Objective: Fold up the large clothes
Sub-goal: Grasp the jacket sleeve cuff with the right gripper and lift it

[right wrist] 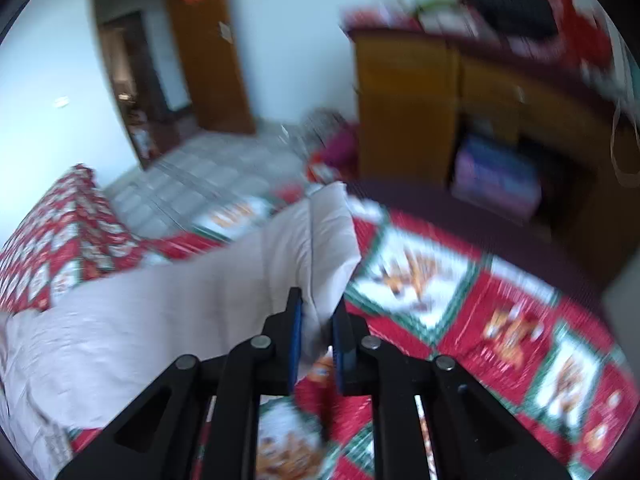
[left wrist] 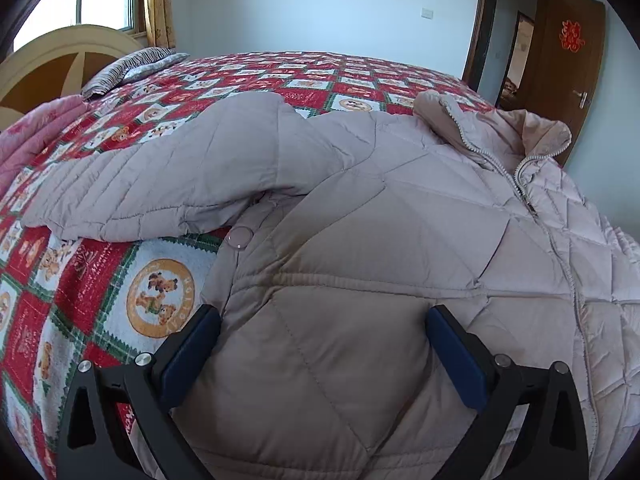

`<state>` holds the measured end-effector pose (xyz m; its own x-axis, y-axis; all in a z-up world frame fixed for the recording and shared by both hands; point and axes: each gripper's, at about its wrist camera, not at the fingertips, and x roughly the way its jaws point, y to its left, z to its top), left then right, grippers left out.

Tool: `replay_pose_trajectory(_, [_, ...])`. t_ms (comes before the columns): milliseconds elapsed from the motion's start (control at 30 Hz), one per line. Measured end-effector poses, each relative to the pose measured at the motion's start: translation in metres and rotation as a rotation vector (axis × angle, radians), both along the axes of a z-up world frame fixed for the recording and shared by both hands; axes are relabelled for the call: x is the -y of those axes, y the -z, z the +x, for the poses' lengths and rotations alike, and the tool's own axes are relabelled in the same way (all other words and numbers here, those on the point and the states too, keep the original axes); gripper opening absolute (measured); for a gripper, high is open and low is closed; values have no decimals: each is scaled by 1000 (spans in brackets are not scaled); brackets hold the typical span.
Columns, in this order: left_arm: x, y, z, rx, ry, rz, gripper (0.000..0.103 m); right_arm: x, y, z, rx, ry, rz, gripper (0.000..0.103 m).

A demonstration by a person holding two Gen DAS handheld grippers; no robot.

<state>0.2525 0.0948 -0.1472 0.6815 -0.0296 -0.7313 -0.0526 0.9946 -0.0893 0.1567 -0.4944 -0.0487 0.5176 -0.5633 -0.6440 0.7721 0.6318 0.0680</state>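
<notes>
A pale quilted jacket (left wrist: 360, 208) lies spread front-up on a bed under a red patchwork blanket (left wrist: 100, 280), its zipper (left wrist: 524, 192) partly done up and one sleeve (left wrist: 168, 176) stretched sideways. The left gripper (left wrist: 320, 356) rests over the jacket's body, jaws wide apart, holding nothing. The right gripper (right wrist: 316, 332) is clamped on the other sleeve's cuff (right wrist: 316, 240). A wooden cabinet (right wrist: 460, 112) stands beyond.
</notes>
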Motion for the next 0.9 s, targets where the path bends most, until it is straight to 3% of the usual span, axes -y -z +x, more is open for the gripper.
replay_pose_trajectory(200, [-6, -2, -6, 24, 7, -49, 102, -109, -78, 22, 93, -269, -175, 15])
replay_pose_trajectory(367, [-16, -4, -20, 66, 5, -117, 102, -218, -95, 55, 127, -569, -202, 15])
replay_pose_trajectory(533, [-29, -5, -34, 110, -7, -198, 102, -328, -65, 100, 97, -862, -137, 15])
replay_pose_trajectory(667, [-31, -4, -34, 116, -8, -221, 102, -387, -21, 137, 45, -989, -76, 15])
replay_pose_trajectory(900, [-33, -2, -33, 123, -1, -230, 102, -440, 41, 182, -39, -1117, 125, 15])
